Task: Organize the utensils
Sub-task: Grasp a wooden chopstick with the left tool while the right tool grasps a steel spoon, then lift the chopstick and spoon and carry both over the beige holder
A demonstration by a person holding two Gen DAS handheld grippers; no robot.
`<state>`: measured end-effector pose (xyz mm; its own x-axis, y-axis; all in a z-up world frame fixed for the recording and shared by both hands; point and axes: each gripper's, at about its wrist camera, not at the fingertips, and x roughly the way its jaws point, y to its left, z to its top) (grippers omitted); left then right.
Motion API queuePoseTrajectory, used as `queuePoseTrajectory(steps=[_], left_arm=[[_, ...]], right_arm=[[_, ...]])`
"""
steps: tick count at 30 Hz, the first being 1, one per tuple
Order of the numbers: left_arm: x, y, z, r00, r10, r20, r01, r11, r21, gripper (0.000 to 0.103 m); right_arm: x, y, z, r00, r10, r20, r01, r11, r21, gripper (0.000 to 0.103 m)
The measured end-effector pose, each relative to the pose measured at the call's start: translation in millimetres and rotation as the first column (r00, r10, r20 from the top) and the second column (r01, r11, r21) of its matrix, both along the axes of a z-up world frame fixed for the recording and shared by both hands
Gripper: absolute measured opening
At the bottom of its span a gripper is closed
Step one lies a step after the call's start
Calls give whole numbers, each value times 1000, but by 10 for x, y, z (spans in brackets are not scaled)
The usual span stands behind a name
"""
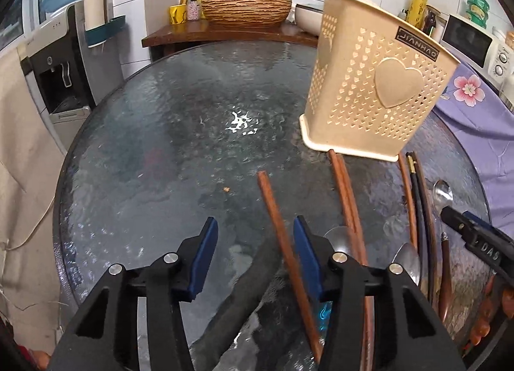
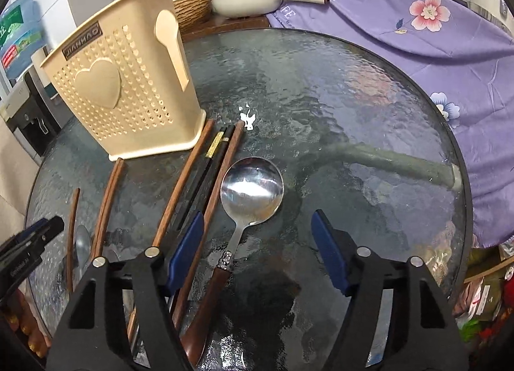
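A beige perforated utensil holder [image 1: 369,82] with a heart stands on the round glass table [image 1: 180,133]; it also shows in the right wrist view [image 2: 125,88]. Brown wooden chopsticks [image 1: 282,242] lie in front of it, with black chopsticks [image 2: 212,159] and spoons. My left gripper [image 1: 255,233] is open, with one brown chopstick lying between its fingers. My right gripper [image 2: 257,226] is open above a steel spoon [image 2: 252,191] with a brown handle, which lies between its fingers.
A water dispenser [image 1: 61,82] stands left of the table. A wooden counter with a woven basin [image 1: 245,9] is behind it. A purple floral cloth [image 2: 417,37] covers the right side, with a microwave [image 1: 475,40] beyond. A white pan [image 2: 244,1] sits on the counter.
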<state>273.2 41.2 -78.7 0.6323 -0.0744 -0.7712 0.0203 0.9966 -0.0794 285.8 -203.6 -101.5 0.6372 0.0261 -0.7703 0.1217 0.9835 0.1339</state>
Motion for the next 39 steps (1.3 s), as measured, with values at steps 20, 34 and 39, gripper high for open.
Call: queuePoseTrajectory(steps=[20,34,39], left_arm=[[106,-86,-97,1000,-1,-21,1,1000,28,48],[366,-282,-116,998,-18,-55,23,995,94,14],[426,-250,-103,997,-15,-72,21,997,74,8]], right_arm=[[277,78,-74,999,18,-33,-21,994,-106,60],[410,149,-25,996,70,-47,-75,991,-109,47],[427,116,-28,995,89,-43,-93,990,-102,47]])
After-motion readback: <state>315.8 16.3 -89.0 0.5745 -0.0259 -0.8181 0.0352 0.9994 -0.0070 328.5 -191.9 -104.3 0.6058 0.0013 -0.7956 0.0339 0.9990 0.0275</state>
